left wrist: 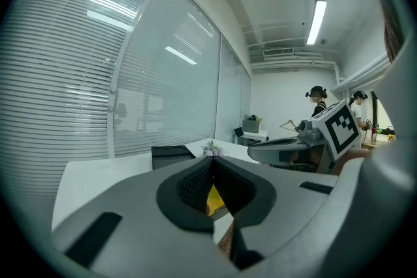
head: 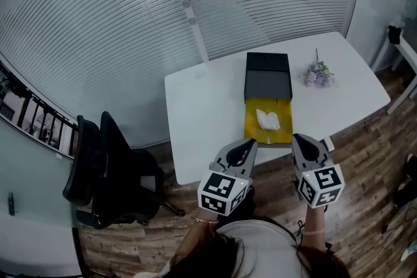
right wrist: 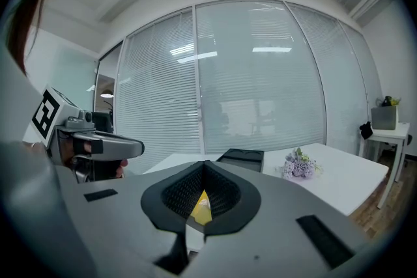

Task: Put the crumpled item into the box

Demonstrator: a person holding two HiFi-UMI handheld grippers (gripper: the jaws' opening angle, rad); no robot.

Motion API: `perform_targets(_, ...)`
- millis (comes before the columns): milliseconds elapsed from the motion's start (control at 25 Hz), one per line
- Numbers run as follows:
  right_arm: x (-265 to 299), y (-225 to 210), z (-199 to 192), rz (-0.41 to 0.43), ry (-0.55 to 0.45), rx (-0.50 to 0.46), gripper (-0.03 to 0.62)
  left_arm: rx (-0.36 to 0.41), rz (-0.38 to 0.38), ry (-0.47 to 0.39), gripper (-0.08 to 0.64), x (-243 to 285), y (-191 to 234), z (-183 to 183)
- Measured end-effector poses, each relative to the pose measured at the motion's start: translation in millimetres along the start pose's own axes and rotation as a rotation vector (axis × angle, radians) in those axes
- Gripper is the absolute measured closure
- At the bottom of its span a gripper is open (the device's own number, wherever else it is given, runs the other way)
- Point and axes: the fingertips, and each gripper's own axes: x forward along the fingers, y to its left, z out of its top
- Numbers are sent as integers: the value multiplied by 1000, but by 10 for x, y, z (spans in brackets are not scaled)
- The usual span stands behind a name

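A white crumpled item (head: 268, 120) lies inside the yellow-lined box (head: 251, 122) on the white table (head: 202, 107). The box's black lid part (head: 267, 75) lies just behind it. My left gripper (head: 251, 144) hovers at the table's front edge, just left of the box's near end, jaws together and holding nothing. On the other side my right gripper (head: 300, 139) is level with it, also shut and empty. In the left gripper view the closed jaws (left wrist: 212, 163) leave a sliver of yellow below; the right gripper view (right wrist: 203, 167) shows the same.
A small bunch of purple flowers (head: 318, 75) lies on the table right of the lid. A black office chair (head: 111, 172) stands on the wooden floor to the left. Glass walls with blinds close off the back. Two persons (left wrist: 317, 101) stand far off in the room.
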Motion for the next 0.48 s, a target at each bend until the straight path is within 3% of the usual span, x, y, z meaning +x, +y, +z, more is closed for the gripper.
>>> perform_targets(480,153,-80,-26,-15,15,2,566,-11,-3,11,543,121,119,-33)
